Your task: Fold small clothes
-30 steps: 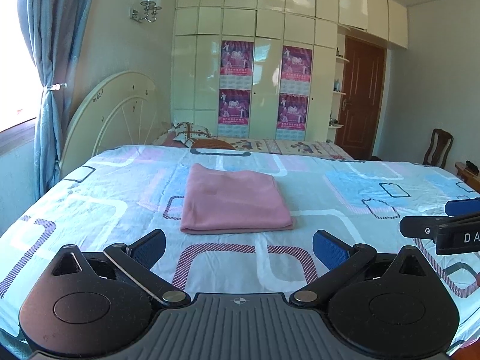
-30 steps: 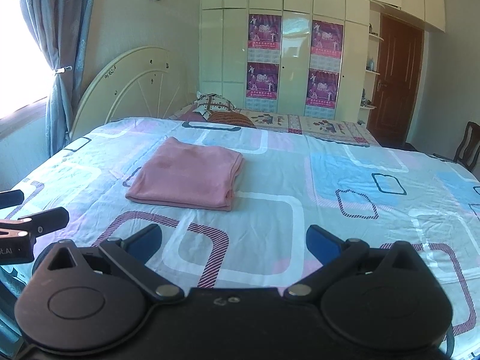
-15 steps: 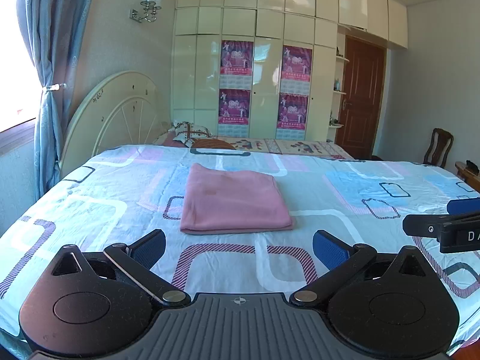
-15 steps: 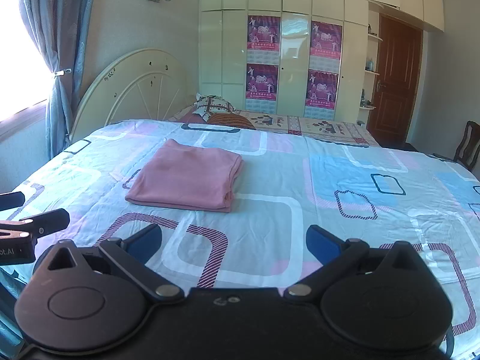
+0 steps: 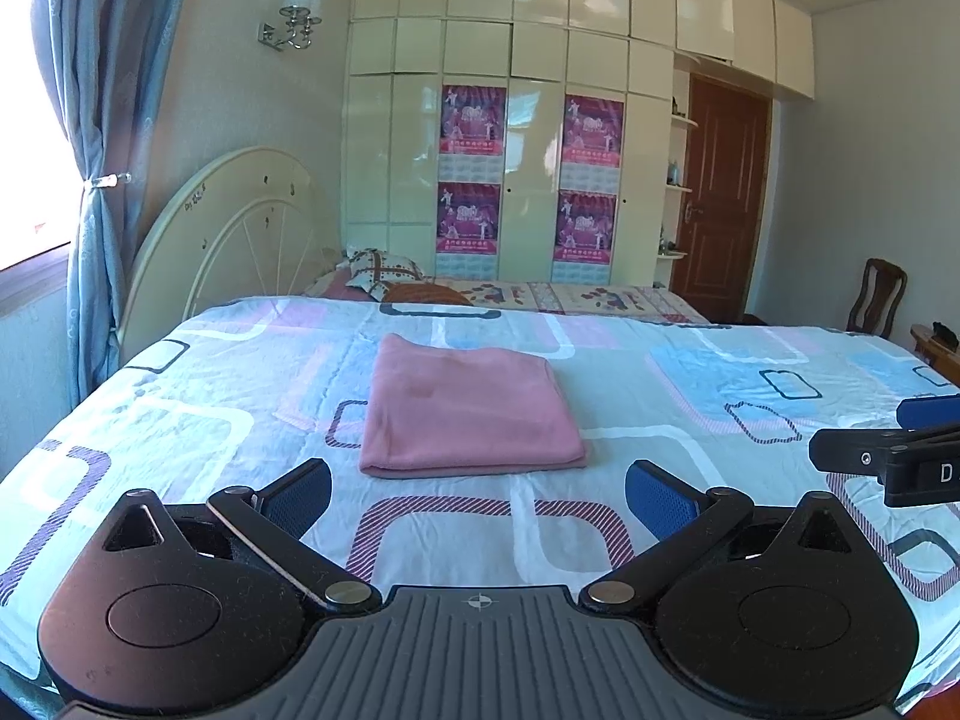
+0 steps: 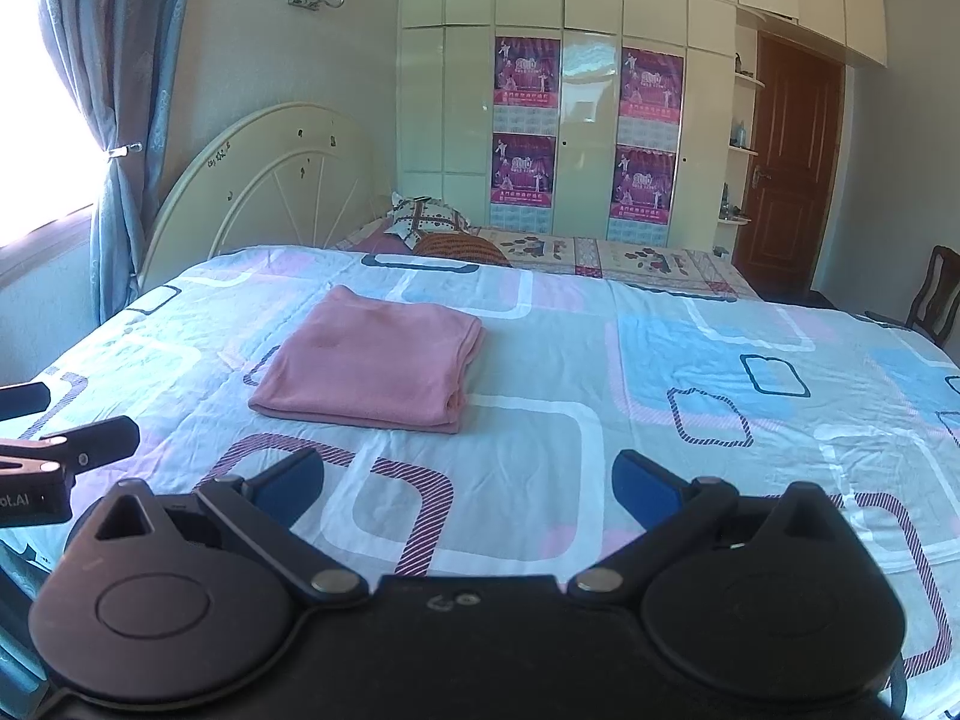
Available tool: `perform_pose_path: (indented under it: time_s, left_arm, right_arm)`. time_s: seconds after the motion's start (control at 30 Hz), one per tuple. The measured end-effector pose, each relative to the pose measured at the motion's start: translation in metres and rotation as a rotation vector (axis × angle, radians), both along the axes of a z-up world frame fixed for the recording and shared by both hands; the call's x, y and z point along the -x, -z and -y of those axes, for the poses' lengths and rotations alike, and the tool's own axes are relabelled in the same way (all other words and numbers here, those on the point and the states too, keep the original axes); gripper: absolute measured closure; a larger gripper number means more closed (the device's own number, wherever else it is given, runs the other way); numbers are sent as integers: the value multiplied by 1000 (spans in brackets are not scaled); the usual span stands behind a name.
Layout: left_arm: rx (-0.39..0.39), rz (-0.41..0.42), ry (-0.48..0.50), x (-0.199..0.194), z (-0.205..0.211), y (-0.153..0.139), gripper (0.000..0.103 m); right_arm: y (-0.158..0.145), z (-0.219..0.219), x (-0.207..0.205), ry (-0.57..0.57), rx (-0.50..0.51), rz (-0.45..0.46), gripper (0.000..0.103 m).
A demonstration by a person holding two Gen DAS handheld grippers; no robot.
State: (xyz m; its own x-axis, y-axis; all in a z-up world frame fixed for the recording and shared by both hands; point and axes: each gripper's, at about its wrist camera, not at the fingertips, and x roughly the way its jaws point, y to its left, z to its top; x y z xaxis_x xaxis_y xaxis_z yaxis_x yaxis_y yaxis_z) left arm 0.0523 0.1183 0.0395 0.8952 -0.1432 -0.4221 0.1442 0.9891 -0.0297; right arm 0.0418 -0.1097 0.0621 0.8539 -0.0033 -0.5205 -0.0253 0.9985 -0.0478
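Note:
A pink cloth (image 5: 468,405) lies folded into a flat rectangle on the patterned bed sheet (image 5: 660,396), just beyond my left gripper (image 5: 478,495). That gripper is open and empty, held above the sheet near the front edge. In the right wrist view the pink cloth (image 6: 372,360) lies ahead and to the left. My right gripper (image 6: 468,483) is open and empty too, apart from the cloth. Each gripper shows at the other view's side edge.
The bed has a cream round headboard (image 5: 228,240) at the left and pillows (image 5: 384,270) at the far end. A wardrobe with posters (image 5: 528,180) stands behind. A wooden chair (image 5: 876,297) and door (image 5: 720,198) are at the right.
Nothing has visibly changed apart from a slight shift of both views; the cloth lies still and both grippers stay open.

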Motion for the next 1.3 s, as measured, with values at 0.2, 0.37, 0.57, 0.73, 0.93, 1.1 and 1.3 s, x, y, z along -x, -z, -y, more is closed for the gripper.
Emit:
perform_pose_path:
  time_s: [0.2, 0.37, 0.57, 0.73, 0.93, 1.1, 1.3]
  left_arm:
    - [-6, 5, 3, -1, 3, -2, 0]
    - [-9, 6, 0, -1, 4, -4, 0]
    - [-14, 11, 1, -1, 6, -5, 0]
    - [-16, 8, -2, -1, 7, -4, 0]
    - [-21, 12, -14, -3, 7, -6, 0]
    - [-14, 9, -17, -5, 6, -7, 0]
    - [-13, 43, -8, -2, 5, -8, 0]
  right_arm:
    - [-2, -1, -2, 0, 2, 3, 1]
    - [-6, 0, -2, 1, 0, 11, 1]
    - [-7, -1, -3, 3, 0, 12, 1]
    - [-6, 0, -3, 3, 1, 14, 1]
    - [-5, 1, -4, 3, 2, 17, 1]
    - [-5, 1, -4, 2, 3, 17, 1]
    - [-5, 1, -4, 3, 2, 18, 1]
